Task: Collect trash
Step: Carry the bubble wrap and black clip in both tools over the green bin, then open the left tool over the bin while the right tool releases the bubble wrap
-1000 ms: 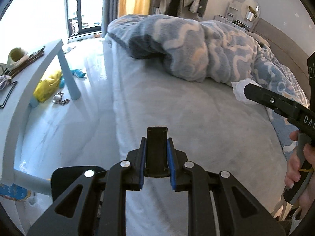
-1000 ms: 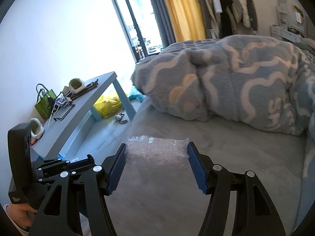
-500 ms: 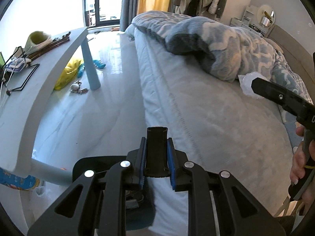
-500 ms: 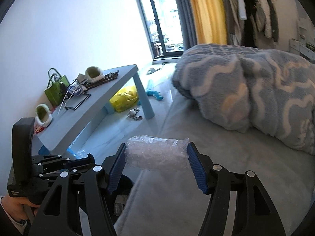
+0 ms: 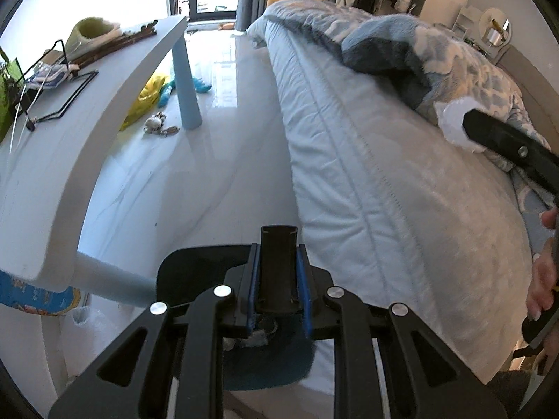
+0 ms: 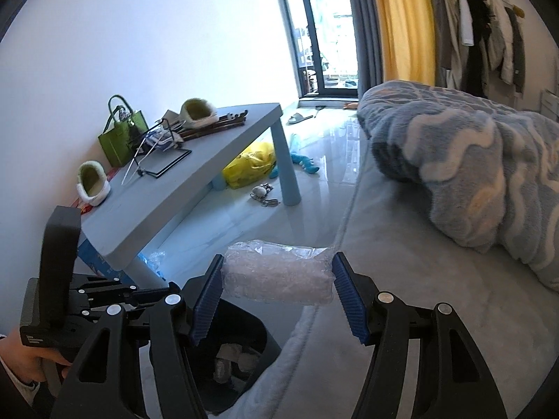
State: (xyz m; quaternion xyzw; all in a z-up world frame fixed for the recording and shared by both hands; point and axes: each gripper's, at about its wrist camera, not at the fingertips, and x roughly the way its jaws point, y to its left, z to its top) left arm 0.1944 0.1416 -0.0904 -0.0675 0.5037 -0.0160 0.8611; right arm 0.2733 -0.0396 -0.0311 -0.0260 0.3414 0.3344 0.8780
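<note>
**Bubble-wrap wad held over bin mouth**

Right gripper point(image 6: 277, 289), lower centre of the right wrist view: blue ribbed pads clamped on either end of a crumpled wad of clear bubble wrap point(image 6: 276, 272), carried between the fingers. Directly below and left of the wad, at lower centre: dark plastic trash bin point(image 6: 241, 352), mouth open, pale crumpled scraps visible inside. Bin standing on the glossy pale floor point(image 6: 314, 188), tight against the edge of the grey bed mattress point(image 6: 401, 279) filling the lower right.

Left gripper point(image 5: 277, 279), bottom centre of the left wrist view: blue-lined fingers clenched on an upright flat black handle-like piece point(image 5: 277, 269), apparently part of the bin seen just beneath point(image 5: 195, 265); exact join hidden by the fingers. At the right edge, the other gripper's black body and a hand point(image 5: 541, 279) on its grip.

Upper right in both views: rumpled blue-and-white fleece blanket point(image 6: 471, 167) on the bed. Left side: light blue low table point(image 6: 174, 188) bearing a green handbag point(image 6: 120, 139) and fluffy green slippers point(image 6: 91, 183). Under the table, a yellow plastic bag point(image 6: 249, 164).
</note>
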